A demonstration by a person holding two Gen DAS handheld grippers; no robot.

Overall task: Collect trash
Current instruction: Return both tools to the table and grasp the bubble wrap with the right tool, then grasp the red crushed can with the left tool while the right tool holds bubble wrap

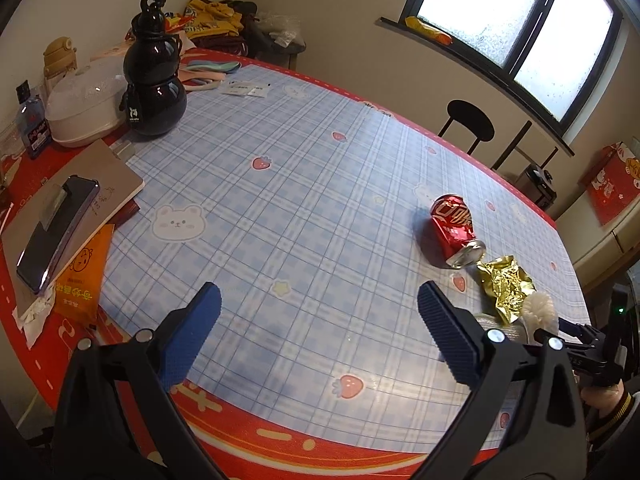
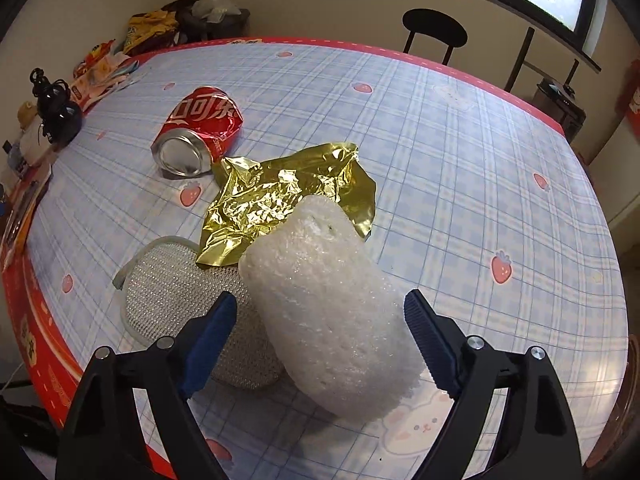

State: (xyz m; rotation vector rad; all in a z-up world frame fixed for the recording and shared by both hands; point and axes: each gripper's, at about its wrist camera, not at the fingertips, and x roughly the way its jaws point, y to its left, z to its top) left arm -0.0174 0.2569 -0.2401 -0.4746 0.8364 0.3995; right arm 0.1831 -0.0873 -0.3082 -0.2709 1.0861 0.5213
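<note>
Trash sits on the plaid tablecloth (image 2: 460,152): crushed red can (image 2: 199,131) left, gold foil wrapper (image 2: 280,196) beside it, white foam roll (image 2: 332,312) overlapping the wrapper. Left gripper (image 1: 320,316) jaws apart over bare cloth. Right gripper (image 2: 320,320) jaws apart, straddling the foam roll, pads not touching.

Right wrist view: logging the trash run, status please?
Right gripper open, straddling white foam roll, not clamped. Left gripper open, empty. Gold foil and crushed can beyond; nothing blocking.
</note>
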